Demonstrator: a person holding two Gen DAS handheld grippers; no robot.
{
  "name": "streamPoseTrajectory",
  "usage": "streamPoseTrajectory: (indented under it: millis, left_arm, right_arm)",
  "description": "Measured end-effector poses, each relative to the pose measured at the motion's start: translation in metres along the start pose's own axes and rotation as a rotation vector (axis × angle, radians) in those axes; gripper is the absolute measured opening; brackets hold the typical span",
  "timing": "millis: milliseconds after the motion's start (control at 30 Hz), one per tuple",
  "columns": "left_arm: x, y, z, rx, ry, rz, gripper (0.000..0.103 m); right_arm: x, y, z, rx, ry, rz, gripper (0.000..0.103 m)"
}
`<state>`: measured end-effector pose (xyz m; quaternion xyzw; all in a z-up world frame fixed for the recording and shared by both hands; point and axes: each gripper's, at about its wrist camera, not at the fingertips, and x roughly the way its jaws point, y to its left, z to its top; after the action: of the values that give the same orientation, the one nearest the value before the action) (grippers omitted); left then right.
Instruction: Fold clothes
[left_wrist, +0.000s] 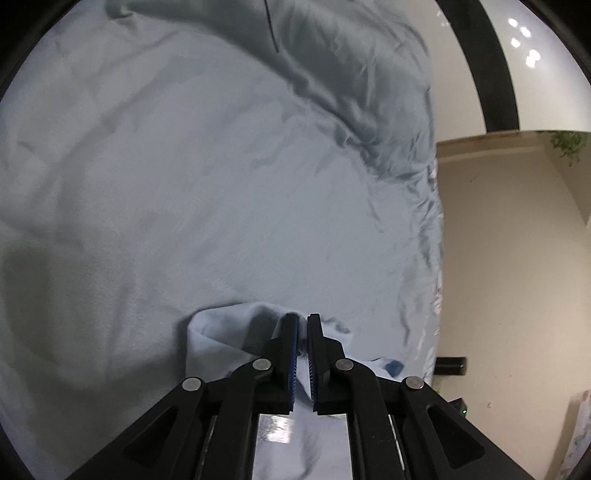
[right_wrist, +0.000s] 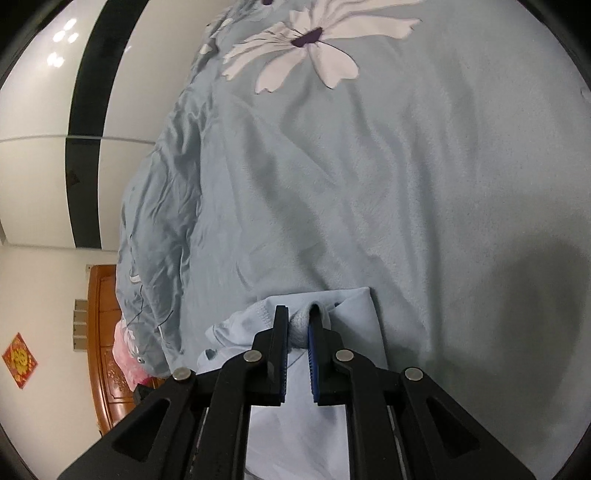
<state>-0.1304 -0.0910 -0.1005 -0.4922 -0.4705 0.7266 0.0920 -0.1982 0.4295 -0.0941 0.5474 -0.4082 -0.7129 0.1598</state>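
A light blue garment (left_wrist: 221, 339) hangs from both grippers above a bed. In the left wrist view my left gripper (left_wrist: 303, 318) is shut on a bunched edge of it, and cloth runs down between the fingers. In the right wrist view my right gripper (right_wrist: 297, 314) is shut on a thick fold of the same garment (right_wrist: 354, 306), with a stitched hem showing to the left of the fingers. The rest of the garment is hidden below the grippers.
A grey-blue bed cover (left_wrist: 184, 184) fills most of both views, with white flower prints (right_wrist: 306, 40) at the far end. The bed edge (left_wrist: 432, 221) drops to a pale floor. A wooden headboard (right_wrist: 107, 332) and a pink item (right_wrist: 125, 350) lie at the left.
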Motion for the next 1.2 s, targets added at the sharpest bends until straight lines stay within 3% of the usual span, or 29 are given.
streamPoseTrajectory:
  millis: [67,133,167,300,533,733,900,967,1000,1067,1133,1200]
  left_arm:
    - [-0.01,-0.004,-0.001,0.011,-0.028,-0.013,0.02]
    - [-0.025,-0.009,-0.005,0.04,-0.055,-0.01,0.035]
    - [-0.029,-0.011,-0.009,0.062,-0.055,0.006,0.041]
    - [-0.05,-0.011,-0.043,0.158,-0.04,0.103,0.046]
    - [-0.063,0.028,-0.134,0.245,0.058,0.312,0.053]
    - [-0.058,0.061,-0.16,0.08,0.093,0.248,0.057]
    - [-0.055,0.06,-0.166,0.045,0.056,0.209,0.055]
    - [-0.058,0.06,-0.17,0.033,0.031,0.196,0.045]
    - [-0.059,0.062,-0.17,0.021,0.021,0.192,0.04]
    - [-0.061,0.065,-0.172,-0.014,0.007,0.193,0.017]
    - [-0.065,0.063,-0.175,-0.028,-0.017,0.203,0.012]
    - [-0.07,0.051,-0.176,-0.014,-0.039,0.224,0.01]
  right_arm:
    - [-0.01,0.005,-0.001,-0.037,-0.03,-0.012,0.012]
    - [-0.026,0.007,-0.002,-0.054,-0.073,-0.02,0.033]
    - [-0.034,0.007,-0.002,-0.058,-0.094,-0.023,0.035]
    - [-0.064,-0.011,-0.032,-0.08,-0.1,-0.008,0.036]
    - [-0.083,-0.071,-0.138,-0.079,0.063,-0.056,0.042]
    - [-0.062,-0.094,-0.167,0.057,0.081,0.018,0.042]
    - [-0.054,-0.098,-0.173,0.168,0.008,0.098,0.044]
    - [-0.054,-0.099,-0.176,0.197,-0.019,0.132,0.041]
    - [-0.053,-0.098,-0.176,0.205,-0.03,0.144,0.033]
    - [-0.052,-0.095,-0.177,0.215,-0.051,0.163,0.021]
    - [-0.059,-0.091,-0.18,0.207,-0.066,0.174,0.009]
    - [-0.069,-0.088,-0.183,0.194,-0.08,0.184,0.007]
